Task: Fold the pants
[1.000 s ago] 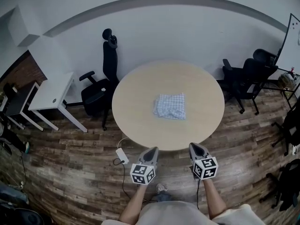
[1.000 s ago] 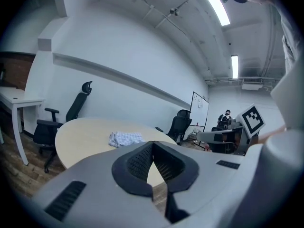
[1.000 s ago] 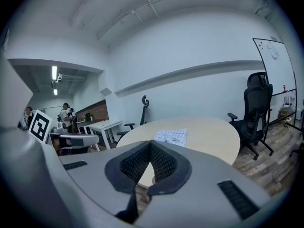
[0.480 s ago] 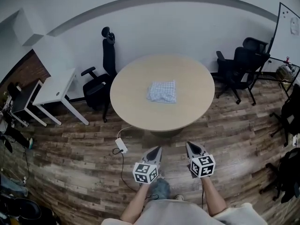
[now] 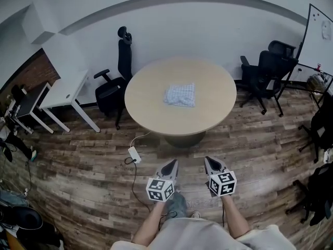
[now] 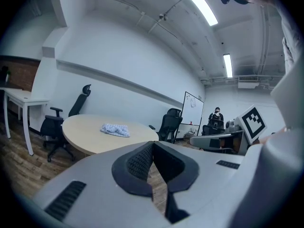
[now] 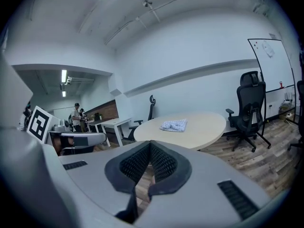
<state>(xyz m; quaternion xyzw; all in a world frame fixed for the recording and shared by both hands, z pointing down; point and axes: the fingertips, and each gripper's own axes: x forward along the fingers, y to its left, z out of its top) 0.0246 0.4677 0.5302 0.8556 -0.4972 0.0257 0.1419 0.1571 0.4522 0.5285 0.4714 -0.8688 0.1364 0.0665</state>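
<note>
The pants (image 5: 180, 95) lie folded into a small light-blue checked bundle at the middle of the round beige table (image 5: 208, 113). They also show far off in the left gripper view as pants (image 6: 115, 129) and in the right gripper view as pants (image 7: 174, 125). My left gripper (image 5: 172, 164) and right gripper (image 5: 210, 161) hang side by side over the wood floor, well back from the table's near edge. Both are shut with nothing between the jaws, and both point toward the table.
Black office chairs stand at the table's far left (image 5: 115, 82) and right (image 5: 266, 74). A white desk (image 5: 65, 92) is at the left, a whiteboard (image 5: 318, 35) at the right. A white power adapter with its cable (image 5: 133, 154) lies on the floor near the table's foot.
The table and pants have drawn farther away in the head view as both grippers moved back from the table. Both stay shut and empty.
</note>
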